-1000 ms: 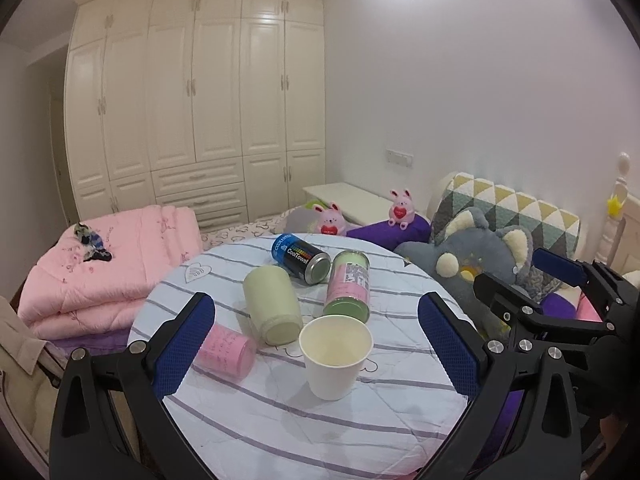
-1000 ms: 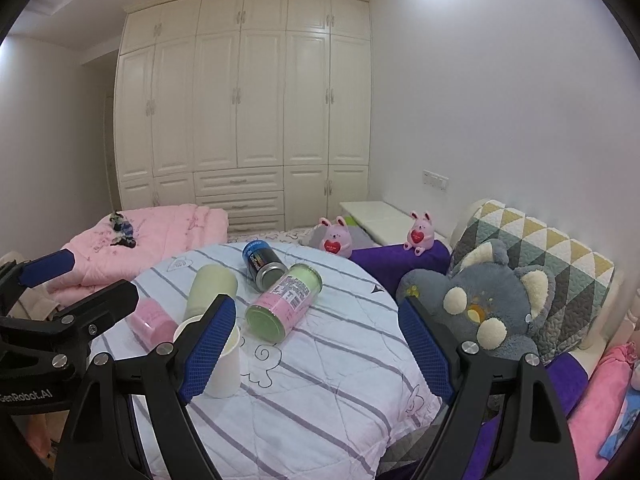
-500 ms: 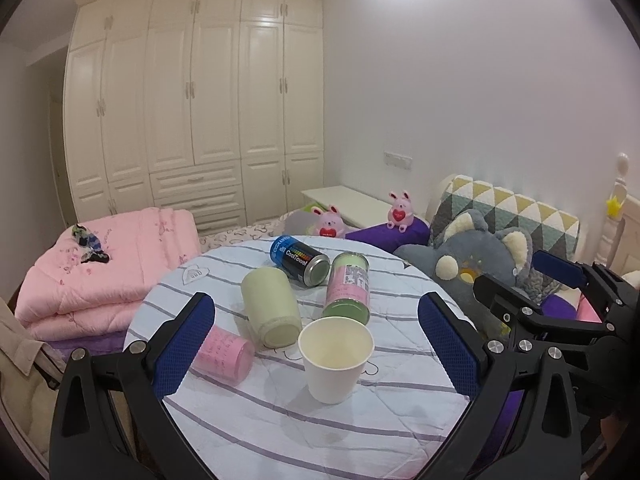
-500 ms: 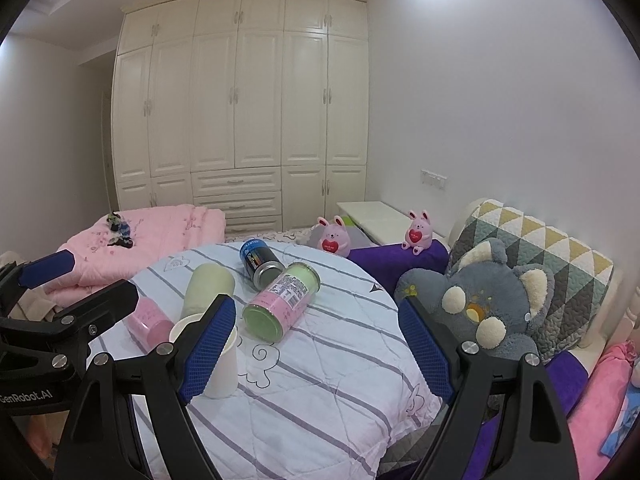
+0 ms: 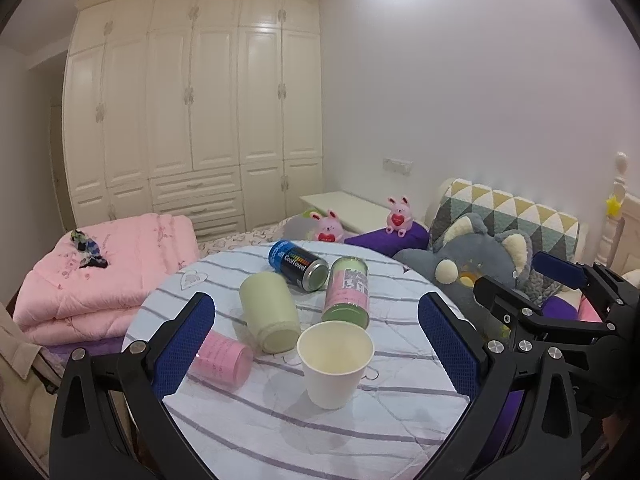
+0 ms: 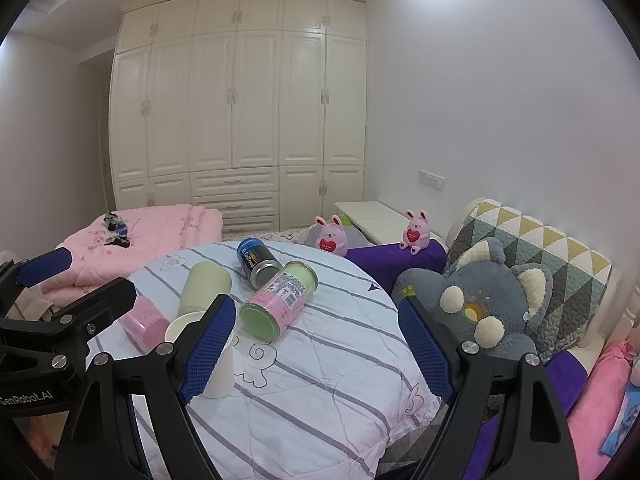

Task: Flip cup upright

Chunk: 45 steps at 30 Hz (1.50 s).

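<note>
Two wide-spread blue pads frame your left wrist view, so the left gripper (image 5: 316,344) stands fully apart and holds nothing. Between those pads, low in the middle of the frame, the white paper cup (image 5: 335,364) already stands mouth-up on the round striped table (image 5: 280,436), touching neither pad. Judge it as very light, thin-walled and easy to crush or tip, so if you take it again, close gently across the side wall below the rim, not on the rim itself. Behind it lie four things on their sides: a pale green cup (image 5: 270,312), a pink cup (image 5: 220,360) at lower left partly behind your left pad, a dark can (image 5: 298,266) and a pink-and-green jar (image 5: 347,292). The green cup looks like stiff, smooth plastic, probably light and somewhat slippery; a hold across its middle should suit it.

From the right wrist view, the right gripper (image 6: 316,344) is likewise spread wide and empty. Its left pad hides much of the paper cup (image 6: 218,376), which sits at lower left of the frame; whether they touch, you cannot tell. The pink-and-green jar (image 6: 280,300) lies centre frame, just beyond the pads. The other gripper's black frame fills the left edge.
</note>
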Tool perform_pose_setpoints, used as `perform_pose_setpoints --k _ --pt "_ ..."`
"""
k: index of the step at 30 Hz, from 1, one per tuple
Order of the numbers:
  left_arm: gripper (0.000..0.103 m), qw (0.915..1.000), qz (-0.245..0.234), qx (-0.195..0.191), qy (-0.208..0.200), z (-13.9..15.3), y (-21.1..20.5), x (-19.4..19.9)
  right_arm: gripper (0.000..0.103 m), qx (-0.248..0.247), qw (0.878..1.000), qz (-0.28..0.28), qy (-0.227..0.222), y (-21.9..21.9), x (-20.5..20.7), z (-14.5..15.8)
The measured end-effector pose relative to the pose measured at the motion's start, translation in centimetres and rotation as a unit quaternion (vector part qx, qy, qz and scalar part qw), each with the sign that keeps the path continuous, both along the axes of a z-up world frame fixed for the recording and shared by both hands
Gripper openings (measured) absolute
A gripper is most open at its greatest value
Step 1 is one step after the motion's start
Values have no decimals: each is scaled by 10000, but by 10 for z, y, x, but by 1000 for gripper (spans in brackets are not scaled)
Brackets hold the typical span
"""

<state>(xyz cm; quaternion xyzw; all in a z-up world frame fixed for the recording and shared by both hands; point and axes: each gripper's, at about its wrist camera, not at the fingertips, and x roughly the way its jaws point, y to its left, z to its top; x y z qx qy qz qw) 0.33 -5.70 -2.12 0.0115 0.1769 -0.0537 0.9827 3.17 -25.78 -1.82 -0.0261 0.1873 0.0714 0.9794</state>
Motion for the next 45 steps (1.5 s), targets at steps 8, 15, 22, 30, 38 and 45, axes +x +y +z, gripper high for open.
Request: perform_pose_setpoints --k 8,15,22,30,38,45 --pt "103 9995 -283 -157 66 -4 1 10 85 -16 9999 -132 -18 -1 -2 -2" --pt "103 9989 -411 -198 128 -6 -3 13 85 -35 9997 -220 22 -2 -2 -4" --pt "103 9988 -417 -201 135 -6 -3 14 85 -40 9997 -242 73 0 -1 -3" --pt "103 9989 -414 -189 143 -7 -3 14 85 -27 9997 -234 88 -1 0 -4" --pt "103 9990 -413 -167 96 -7 -2 13 85 -25 9997 -225 110 -1 2 -4" --pt "103 9993 -356 -107 30 -5 -3 12 85 -33 9996 -232 130 -1 2 -5"
